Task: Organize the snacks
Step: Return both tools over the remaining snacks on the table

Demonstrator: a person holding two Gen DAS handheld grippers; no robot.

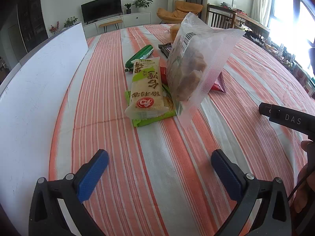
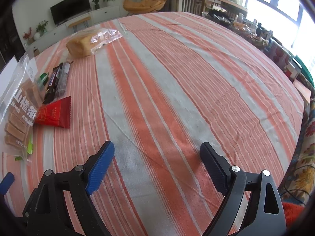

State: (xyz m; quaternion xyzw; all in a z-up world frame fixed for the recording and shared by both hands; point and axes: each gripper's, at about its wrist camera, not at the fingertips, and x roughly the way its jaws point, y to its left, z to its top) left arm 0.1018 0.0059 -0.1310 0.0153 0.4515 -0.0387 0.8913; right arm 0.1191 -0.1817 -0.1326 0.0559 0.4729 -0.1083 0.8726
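My left gripper (image 1: 159,161) is open above the striped tablecloth (image 1: 118,137), with nothing between its blue pads. Just beyond it lies a snack pile. A pale rice-cracker pack (image 1: 146,90) rests on a green pack (image 1: 153,119). A clear bag of brown strips (image 1: 196,64) stands tilted on its edge beside them. Behind are a green tube (image 1: 140,56), a dark chocolate bar (image 1: 166,49) and a red packet (image 1: 218,86). My right gripper (image 2: 157,157) is open over bare cloth. The clear bag (image 2: 19,114), red packet (image 2: 54,113) and chocolate bar (image 2: 52,86) lie to its left.
A white board (image 1: 39,78) stands along the table's left side. A bagged loaf (image 2: 86,43) lies at the far left of the cloth. A cluttered side table (image 2: 256,33) stands past the right edge, and floral fabric (image 2: 307,137) hangs there. A hand (image 1: 307,177) holds the right tool.
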